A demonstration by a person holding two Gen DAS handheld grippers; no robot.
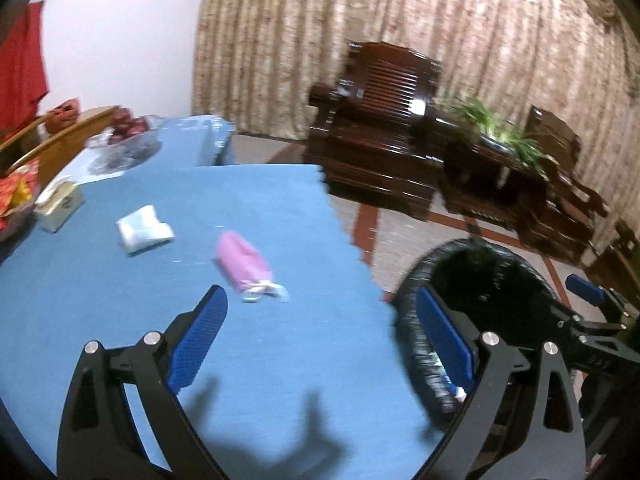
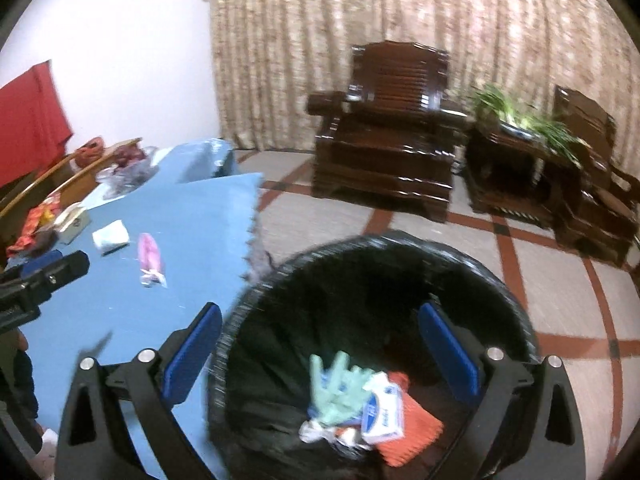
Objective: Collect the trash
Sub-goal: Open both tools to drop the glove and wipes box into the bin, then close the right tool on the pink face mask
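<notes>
A pink wrapper [image 1: 245,265] and a crumpled white tissue [image 1: 144,230] lie on the blue tablecloth [image 1: 280,352]. My left gripper [image 1: 320,340] hangs open over the cloth, short of the pink wrapper, nothing between its blue pads. My right gripper [image 2: 320,352] is open above the black-lined trash bin [image 2: 496,280], which holds a green glove [image 2: 340,380], a white packet [image 2: 384,412] and an orange piece [image 2: 416,432]. The bin [image 1: 532,276] stands off the table's right edge. The pink wrapper [image 2: 149,258] and tissue [image 2: 111,236] show at left in the right wrist view.
A tissue box [image 1: 60,206], a snack bowl [image 1: 16,196] and a glass fruit dish [image 1: 128,136] sit at the table's far left. Dark wooden armchairs [image 2: 384,136] and a side table with a plant [image 2: 520,128] stand across the tiled floor before a curtain.
</notes>
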